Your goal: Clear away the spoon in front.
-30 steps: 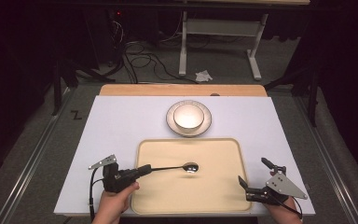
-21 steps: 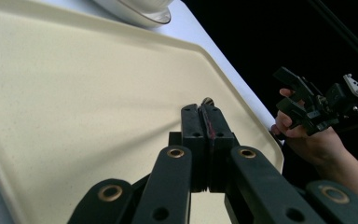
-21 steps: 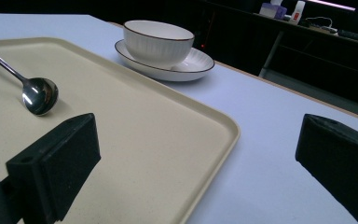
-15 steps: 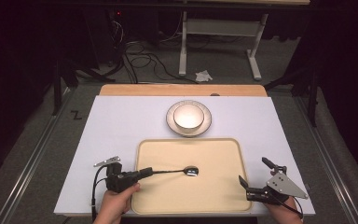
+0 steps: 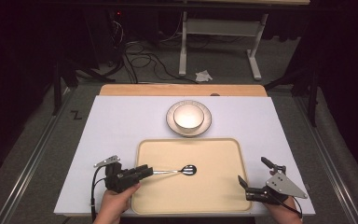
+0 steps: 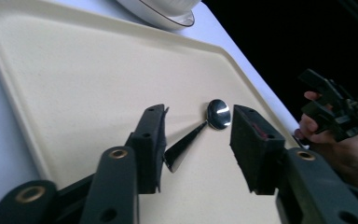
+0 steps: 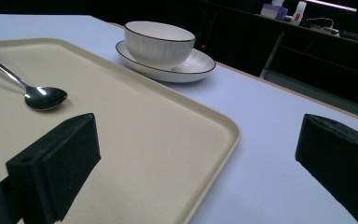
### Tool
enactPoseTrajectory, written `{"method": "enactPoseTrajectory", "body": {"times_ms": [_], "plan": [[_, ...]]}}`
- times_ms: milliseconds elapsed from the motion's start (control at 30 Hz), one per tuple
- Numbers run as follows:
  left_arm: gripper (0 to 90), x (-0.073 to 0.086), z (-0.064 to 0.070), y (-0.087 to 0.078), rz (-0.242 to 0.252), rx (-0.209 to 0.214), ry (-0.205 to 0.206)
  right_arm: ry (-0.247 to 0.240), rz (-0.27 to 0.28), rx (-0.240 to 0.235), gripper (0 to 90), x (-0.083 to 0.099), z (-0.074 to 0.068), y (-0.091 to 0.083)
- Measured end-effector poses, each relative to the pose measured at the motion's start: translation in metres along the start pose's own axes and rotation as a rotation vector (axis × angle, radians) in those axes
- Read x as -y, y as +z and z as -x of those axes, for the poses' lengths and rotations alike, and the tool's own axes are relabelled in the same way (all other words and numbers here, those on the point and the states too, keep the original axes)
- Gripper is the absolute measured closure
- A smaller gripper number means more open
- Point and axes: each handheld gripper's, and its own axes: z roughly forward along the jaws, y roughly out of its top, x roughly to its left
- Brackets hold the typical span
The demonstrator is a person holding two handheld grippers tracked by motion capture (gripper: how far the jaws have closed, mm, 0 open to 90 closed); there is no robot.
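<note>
Steel spoon [image 5: 179, 170] lies flat on the beige tray [image 5: 214, 196], its bowl near the tray's middle and its handle running back toward my left gripper [image 5: 145, 171]. In the left gripper view those jaws stand spread — the handle tip [image 6: 177, 151] sits between them, close to one pad [image 6: 151, 140], and I cannot tell whether it touches. My right gripper [image 5: 243, 185] rests at the tray's near right corner, jaws wide apart. Beyond the tray, a white bowl [image 5: 188, 115] sits on its plate [image 5: 170, 122].
</note>
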Motion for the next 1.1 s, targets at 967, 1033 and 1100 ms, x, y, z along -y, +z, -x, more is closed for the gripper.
{"method": "enactPoseTrajectory", "body": {"times_ms": [967, 1033, 1100], "plan": [[85.0, -0.002, 0.016, 0.009, -0.167, -0.328, 0.319, -0.005, -0.001, -0.006, 0.6, -0.001, 0.0, 0.001], [90.0, -0.002, 0.018, 0.01, -0.185, -0.356, 0.351, -0.004, -0.002, -0.007, 0.6, -0.001, 0.0, 0.001], [90.0, -0.001, 0.021, 0.016, -0.226, -0.413, 0.403, -0.004, 0.0, -0.013, 0.6, -0.001, -0.001, 0.002]]}}
